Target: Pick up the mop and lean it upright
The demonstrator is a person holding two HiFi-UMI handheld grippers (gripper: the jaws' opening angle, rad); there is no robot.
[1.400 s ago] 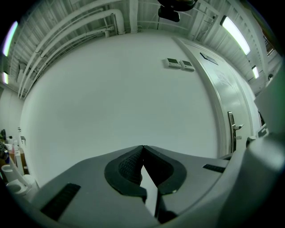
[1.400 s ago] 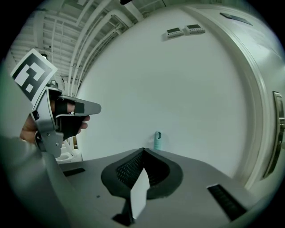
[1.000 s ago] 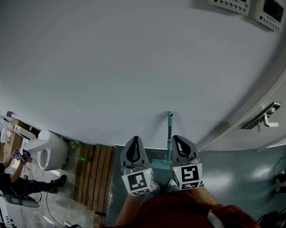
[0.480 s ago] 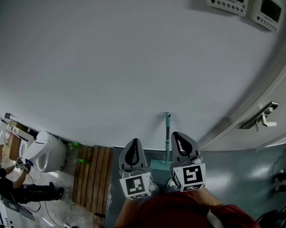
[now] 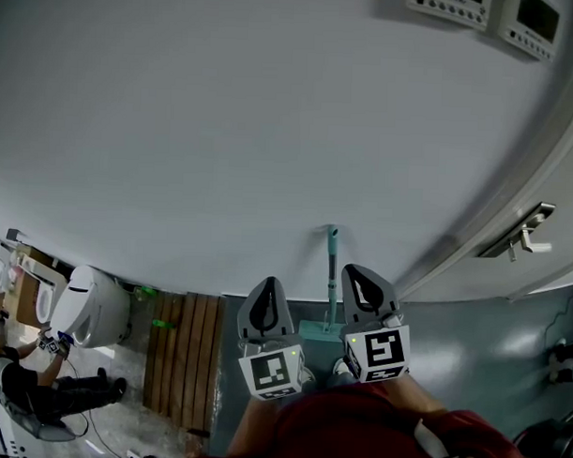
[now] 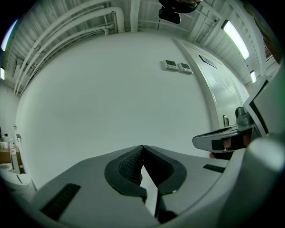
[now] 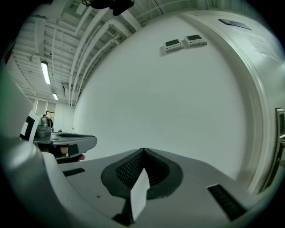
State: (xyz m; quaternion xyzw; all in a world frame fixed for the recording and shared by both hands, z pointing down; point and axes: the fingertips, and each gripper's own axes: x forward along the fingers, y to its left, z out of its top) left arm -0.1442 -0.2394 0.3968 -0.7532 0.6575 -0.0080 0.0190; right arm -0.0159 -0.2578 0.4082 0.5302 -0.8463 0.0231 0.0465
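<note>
Closely first: left gripper (image 6: 143,147), jaws pressed together at the tips, nothing between the ribbed pads. Right gripper (image 7: 143,150) the same: jaws fully closed, empty. Both point level toward the white wall (image 5: 234,128).

Mop (image 5: 329,291) taken as the reference. It stands upright between the two grippers, slightly nearer the right one. Neither gripper touches it. Teal handle runs straight up from the teal head, which sits flat on the grey floor (image 5: 470,342) just ahead of the grippers. The handle's top end lies against the base of the wall; actual contact can't be confirmed from the head view, though it looks close enough.

Left of the mop: a slatted wooden board (image 5: 186,351) lying on the floor, well apart from the mop head. A small green object (image 5: 163,321) sits at the board's left edge. Further left again, a white toilet-like fixture (image 5: 89,306), and beyond it a person (image 5: 32,384) low to the floor at the frame's edge.

Right of the mop: a pale door with a metal lever handle (image 5: 527,239). Up and right of the mop, high on the wall, two small control panels (image 5: 454,6).

Below the mop, at the bottom of the head view, the wearer's red clothing (image 5: 354,432).
</note>
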